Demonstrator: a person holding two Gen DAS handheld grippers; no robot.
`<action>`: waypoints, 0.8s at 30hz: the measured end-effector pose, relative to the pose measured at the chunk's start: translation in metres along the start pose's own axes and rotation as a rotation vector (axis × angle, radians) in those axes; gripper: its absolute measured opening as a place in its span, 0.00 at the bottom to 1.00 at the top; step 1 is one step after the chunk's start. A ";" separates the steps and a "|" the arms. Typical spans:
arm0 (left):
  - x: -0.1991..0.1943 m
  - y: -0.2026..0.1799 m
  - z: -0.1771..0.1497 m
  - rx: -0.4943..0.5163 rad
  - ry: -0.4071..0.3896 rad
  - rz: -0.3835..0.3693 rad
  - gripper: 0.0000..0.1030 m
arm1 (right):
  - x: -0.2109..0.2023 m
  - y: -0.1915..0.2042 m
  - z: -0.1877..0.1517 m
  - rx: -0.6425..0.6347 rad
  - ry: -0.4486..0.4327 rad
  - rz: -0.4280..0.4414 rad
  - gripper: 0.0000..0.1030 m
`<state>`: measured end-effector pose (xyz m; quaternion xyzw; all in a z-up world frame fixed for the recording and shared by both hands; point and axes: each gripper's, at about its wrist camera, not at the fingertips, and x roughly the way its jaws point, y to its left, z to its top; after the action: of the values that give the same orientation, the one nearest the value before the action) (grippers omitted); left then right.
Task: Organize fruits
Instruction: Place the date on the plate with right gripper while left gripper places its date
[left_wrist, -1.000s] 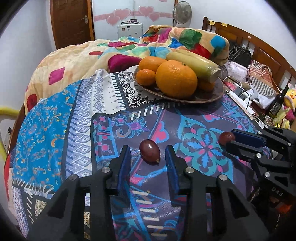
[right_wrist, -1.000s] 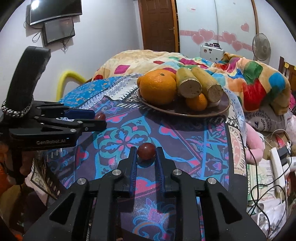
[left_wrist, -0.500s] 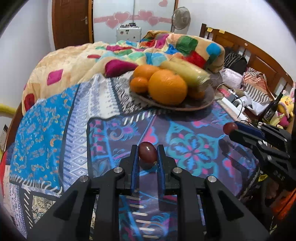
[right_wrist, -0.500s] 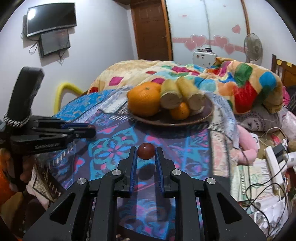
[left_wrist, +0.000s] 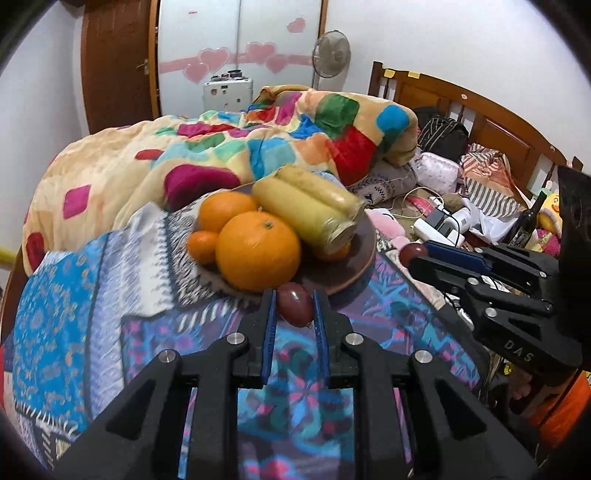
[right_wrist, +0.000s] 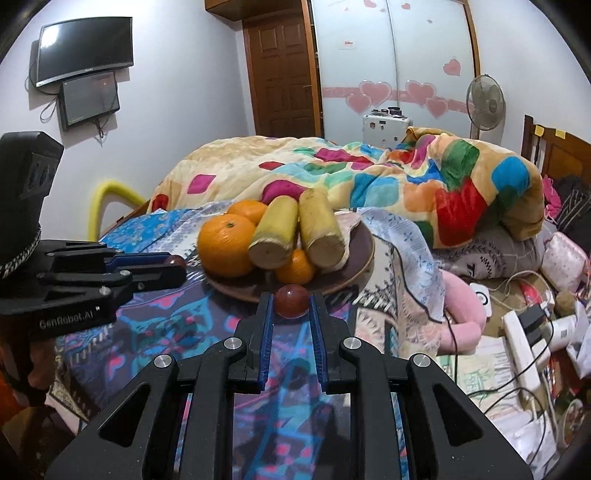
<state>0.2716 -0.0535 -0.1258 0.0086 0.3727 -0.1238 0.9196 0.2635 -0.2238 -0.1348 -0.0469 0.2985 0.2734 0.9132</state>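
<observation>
My left gripper (left_wrist: 294, 305) is shut on a dark purple oval fruit (left_wrist: 295, 304) and holds it above the table, just in front of the brown plate (left_wrist: 360, 264). My right gripper (right_wrist: 291, 302) is shut on a small dark red round fruit (right_wrist: 291, 301), also lifted, near the plate's front rim (right_wrist: 364, 258). The plate holds a big orange (left_wrist: 257, 254), smaller oranges (left_wrist: 226, 210) and two yellowish cut stalks (left_wrist: 306, 210). Each gripper shows in the other's view, the right one (left_wrist: 415, 254) and the left one (right_wrist: 175, 263).
The table has a patterned blue and purple cloth (left_wrist: 55, 325). A bed with a colourful blanket (left_wrist: 221, 147) lies behind it. Cables, a power strip (right_wrist: 522, 343) and clutter lie on the floor at the right. A bottle (left_wrist: 528, 221) stands at the right.
My left gripper closed on the purple fruit and lifted it. Both grippers rose and moved toward the plate with their fruits.
</observation>
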 end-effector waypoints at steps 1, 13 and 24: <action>0.003 -0.002 0.002 0.002 0.001 -0.002 0.19 | 0.002 -0.002 0.003 -0.005 0.001 -0.005 0.17; 0.041 -0.013 0.012 0.012 0.042 -0.014 0.19 | 0.034 -0.009 0.013 -0.053 0.086 -0.008 0.17; 0.048 -0.015 0.009 0.024 0.054 -0.013 0.20 | 0.048 -0.018 0.012 -0.015 0.123 0.019 0.18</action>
<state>0.3073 -0.0797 -0.1507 0.0204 0.3958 -0.1340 0.9083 0.3116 -0.2134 -0.1544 -0.0676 0.3524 0.2809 0.8901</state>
